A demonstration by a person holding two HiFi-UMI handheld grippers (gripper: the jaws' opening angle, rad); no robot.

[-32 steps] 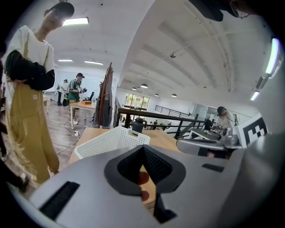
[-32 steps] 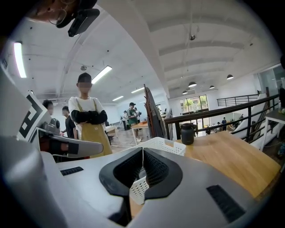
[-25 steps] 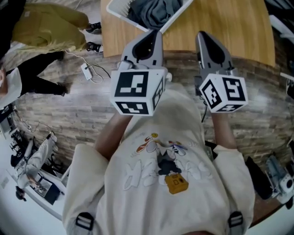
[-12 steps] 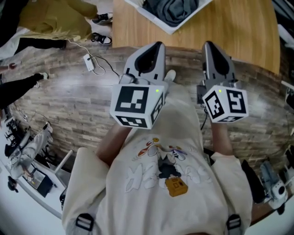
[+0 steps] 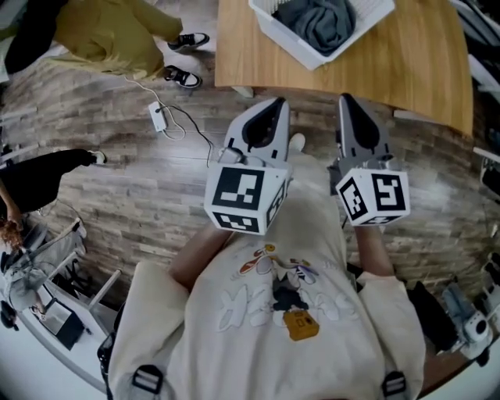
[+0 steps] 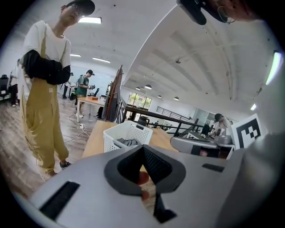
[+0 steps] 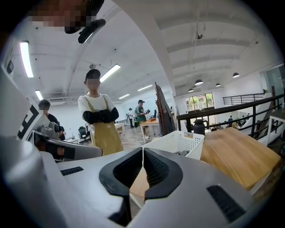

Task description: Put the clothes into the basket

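The white slatted basket (image 5: 353,30) stands on the wooden table (image 5: 422,70) at the top of the head view, with grey clothes (image 5: 319,22) lying inside it. Both grippers are held up in front of my chest, short of the table's near edge. My left gripper (image 5: 273,103) is shut with nothing between its jaws, and my right gripper (image 5: 347,100) beside it is shut and empty too. From the left gripper view the basket (image 6: 127,133) shows beyond the closed jaws (image 6: 143,149), grey cloth (image 6: 129,142) inside. In the right gripper view the basket (image 7: 178,142) lies past the closed jaws (image 7: 142,151).
A person in yellow overalls (image 5: 101,31) stands left of the table, also seen as the person (image 6: 42,98) and the person (image 7: 100,127). A white power strip with cable (image 5: 160,117) lies on the plank floor. Equipment (image 5: 39,289) crowds the lower left. A black railing (image 7: 222,111) runs behind the table.
In the head view the table and basket have slid to the right and a little farther off. Both grippers stayed shut and close together before my chest.
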